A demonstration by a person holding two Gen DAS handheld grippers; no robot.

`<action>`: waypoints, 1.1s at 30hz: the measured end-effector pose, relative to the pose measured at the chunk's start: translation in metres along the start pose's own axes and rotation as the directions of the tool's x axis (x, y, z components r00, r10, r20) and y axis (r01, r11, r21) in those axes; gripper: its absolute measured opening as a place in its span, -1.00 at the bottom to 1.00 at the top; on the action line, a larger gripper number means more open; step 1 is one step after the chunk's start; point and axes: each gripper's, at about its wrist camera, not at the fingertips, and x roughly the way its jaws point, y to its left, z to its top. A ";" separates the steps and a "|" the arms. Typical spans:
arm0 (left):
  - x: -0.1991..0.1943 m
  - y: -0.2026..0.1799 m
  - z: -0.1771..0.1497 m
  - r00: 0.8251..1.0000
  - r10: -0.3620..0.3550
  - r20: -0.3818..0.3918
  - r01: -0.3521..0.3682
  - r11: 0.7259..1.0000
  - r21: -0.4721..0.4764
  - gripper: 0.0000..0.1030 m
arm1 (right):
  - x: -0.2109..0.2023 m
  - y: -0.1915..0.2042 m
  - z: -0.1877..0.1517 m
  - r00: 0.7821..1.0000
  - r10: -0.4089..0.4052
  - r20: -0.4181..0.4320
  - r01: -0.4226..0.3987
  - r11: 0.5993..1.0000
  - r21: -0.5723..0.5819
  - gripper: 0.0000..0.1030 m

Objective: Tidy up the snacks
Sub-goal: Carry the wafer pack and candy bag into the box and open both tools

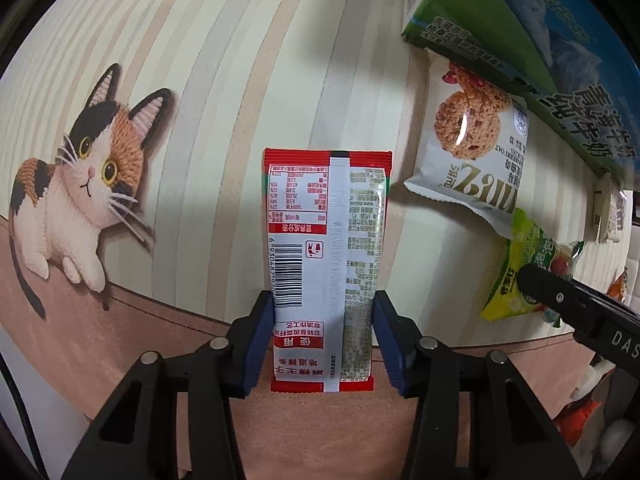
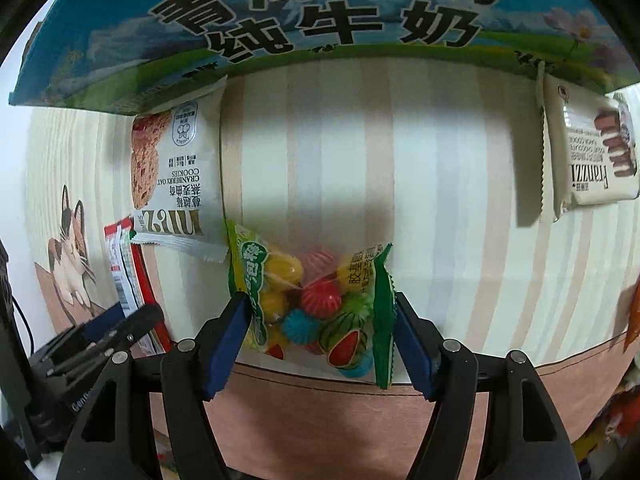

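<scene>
My left gripper [image 1: 323,340] has its blue pads on both long edges of a red and white snack packet [image 1: 326,256] that lies back side up on the striped mat. My right gripper [image 2: 320,340] has its pads against both sides of a green bag of coloured candies [image 2: 316,304]; it also shows in the left wrist view [image 1: 532,276]. A white cranberry oat cookie packet [image 1: 472,148] lies beyond, partly under a blue and green milk carton box [image 2: 320,20]. The red packet shows at the left of the right wrist view [image 2: 128,276].
The mat [image 1: 224,120] is striped cream and beige with a printed calico cat [image 1: 80,184] and a pink-brown border. A beige Franzzi biscuit packet [image 2: 588,156] lies at the far right. More snack wrappers [image 2: 632,312] sit at the right edge.
</scene>
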 end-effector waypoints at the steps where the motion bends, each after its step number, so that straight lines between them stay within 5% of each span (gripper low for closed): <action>1: -0.001 0.000 -0.001 1.000 0.004 0.000 -0.004 1.000 0.002 -0.13 | -0.001 0.002 -0.001 1.000 -0.002 0.011 0.003 1.000 -0.015 0.31; 7: 0.003 -0.006 -0.008 1.000 0.022 0.018 -0.022 1.000 0.011 -0.14 | -0.003 0.014 -0.009 0.999 0.006 0.047 -0.003 0.999 -0.051 0.05; 16: -0.021 -0.010 -0.022 0.998 -0.005 0.064 0.002 0.999 0.041 -0.14 | -0.019 0.012 -0.027 0.994 0.077 0.074 -0.073 0.996 -0.053 0.03; 33: -0.136 -0.051 -0.057 0.966 -0.149 0.213 0.109 0.976 0.189 -0.14 | -0.117 -0.022 -0.068 0.961 0.212 0.177 -0.199 0.976 -0.088 0.02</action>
